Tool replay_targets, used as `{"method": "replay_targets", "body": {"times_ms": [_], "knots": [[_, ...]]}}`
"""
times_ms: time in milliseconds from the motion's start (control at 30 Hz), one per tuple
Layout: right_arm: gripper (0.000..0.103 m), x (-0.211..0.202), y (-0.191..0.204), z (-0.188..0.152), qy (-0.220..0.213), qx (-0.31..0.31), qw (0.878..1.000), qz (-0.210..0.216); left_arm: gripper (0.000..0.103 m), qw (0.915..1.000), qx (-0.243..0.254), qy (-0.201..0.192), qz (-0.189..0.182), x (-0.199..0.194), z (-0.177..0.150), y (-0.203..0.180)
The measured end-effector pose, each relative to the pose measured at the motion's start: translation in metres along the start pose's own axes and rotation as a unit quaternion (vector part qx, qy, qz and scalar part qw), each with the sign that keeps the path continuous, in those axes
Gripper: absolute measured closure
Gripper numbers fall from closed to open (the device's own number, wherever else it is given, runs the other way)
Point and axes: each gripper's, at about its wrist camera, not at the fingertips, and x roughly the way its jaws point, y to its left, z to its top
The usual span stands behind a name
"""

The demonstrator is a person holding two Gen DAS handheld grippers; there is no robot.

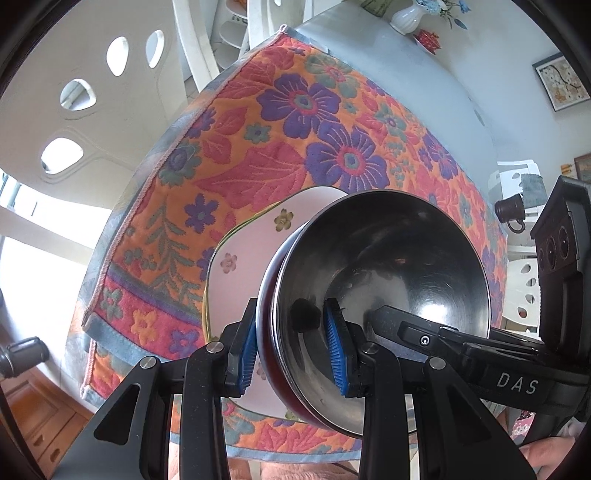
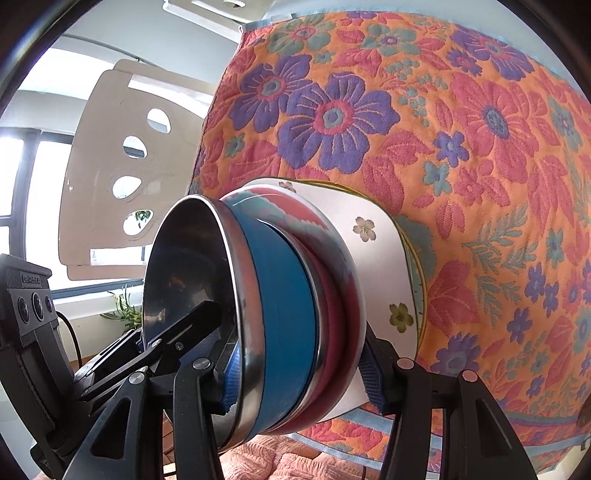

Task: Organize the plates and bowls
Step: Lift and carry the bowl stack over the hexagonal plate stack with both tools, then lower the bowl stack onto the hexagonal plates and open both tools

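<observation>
A stack of nested steel bowls sits on white flowered plates over the floral tablecloth. In the right wrist view the upper bowl has a blue outside, a red-sided bowl lies under it, and the flowered plate is below. My left gripper is shut on the bowl stack's near rim, one pad inside and one outside. My right gripper is shut on the stack from the other side, one pad inside the top bowl and one under the plate.
White chairs with oval holes stand beyond the table's left side. A white vase and a small red dish are at the far end. The table's near edge is just below the stack.
</observation>
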Motion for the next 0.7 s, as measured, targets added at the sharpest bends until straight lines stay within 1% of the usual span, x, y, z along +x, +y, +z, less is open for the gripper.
{"method": "replay_targets", "body": {"times_ms": [100,167,233,300,400,500,533,633,700], "knots": [[0.051,0.0,-0.001,-0.003,-0.008,-0.002,1.0,-0.006,0.074,1.0,0.006,0.004,-0.005,0.004,-0.001,0.001],[0.051,-0.001,-0.005,-0.005,-0.014,0.008,1.0,-0.001,0.074,0.9998,0.001,0.012,-0.014,0.006,-0.003,0.006],[0.051,-0.006,-0.009,-0.009,-0.032,0.01,0.999,0.011,0.074,0.9998,0.001,0.004,-0.018,0.002,-0.004,0.007],[0.051,-0.018,-0.01,-0.015,-0.057,0.002,0.998,0.009,0.074,0.9998,0.009,-0.007,-0.015,-0.006,-0.005,0.007],[0.051,-0.034,-0.004,-0.025,-0.095,-0.021,0.995,-0.035,0.073,0.9995,0.024,-0.023,-0.004,-0.02,-0.007,0.006],[0.051,-0.046,0.008,-0.04,-0.123,-0.059,0.989,-0.058,0.071,0.9984,0.043,-0.034,0.011,-0.027,-0.011,0.005],[0.051,-0.05,0.015,-0.048,-0.14,-0.081,0.984,-0.068,0.071,0.9977,0.054,-0.039,0.015,-0.03,-0.013,0.005],[0.049,-0.052,0.032,-0.065,-0.172,-0.123,0.972,-0.099,0.071,0.9955,0.076,-0.049,0.028,-0.032,-0.018,0.004],[0.045,-0.051,0.037,-0.074,-0.183,-0.131,0.969,-0.104,0.066,0.9946,0.08,-0.055,0.035,-0.034,-0.019,0.004]]}}
